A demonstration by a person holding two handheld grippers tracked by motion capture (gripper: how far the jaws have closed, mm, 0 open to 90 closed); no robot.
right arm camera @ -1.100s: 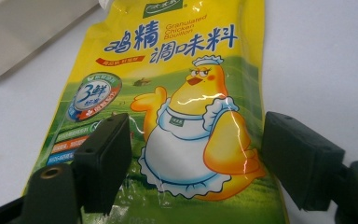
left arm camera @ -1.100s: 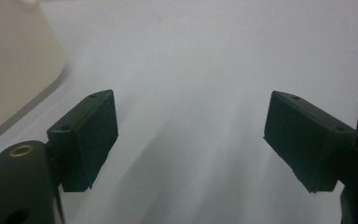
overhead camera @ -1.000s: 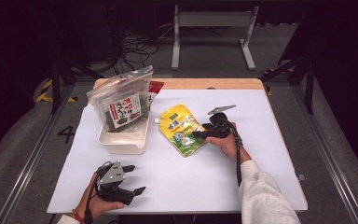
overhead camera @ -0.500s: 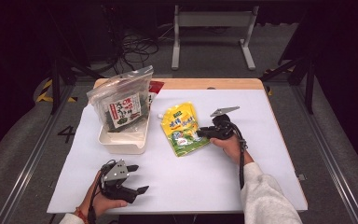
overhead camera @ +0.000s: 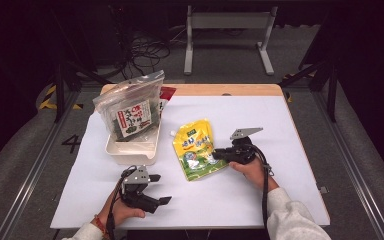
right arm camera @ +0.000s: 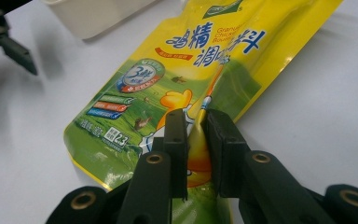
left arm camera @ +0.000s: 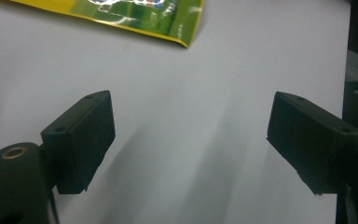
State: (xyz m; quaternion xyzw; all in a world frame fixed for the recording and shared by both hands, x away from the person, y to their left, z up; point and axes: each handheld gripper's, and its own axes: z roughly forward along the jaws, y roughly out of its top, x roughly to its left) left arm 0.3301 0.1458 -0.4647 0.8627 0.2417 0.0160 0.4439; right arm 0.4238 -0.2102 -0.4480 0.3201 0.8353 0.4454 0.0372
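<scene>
A yellow and green seasoning pouch (overhead camera: 194,150) lies flat in the middle of the white table (overhead camera: 290,165). My right gripper (overhead camera: 220,154) reaches it from the right, and its jaws have just been closing. In the right gripper view they are shut (right arm camera: 196,126) on a pinched ridge of the pouch (right arm camera: 168,84) near its bottom end. My left gripper (overhead camera: 159,189) is held near the front edge, left of the pouch. Its jaws stand wide open (left arm camera: 191,140) over bare table, with the pouch's corner (left arm camera: 135,18) farther ahead.
A white tub (overhead camera: 130,150) stands left of the pouch and holds a clear zip bag with a dark snack packet (overhead camera: 130,107) leaning upright. A red packet (overhead camera: 166,93) sits behind the tub. The table's right half is bare.
The right gripper has closed on the pouch and drawn it a little toward the front of the table. The left gripper has shifted to the right along the front edge.
</scene>
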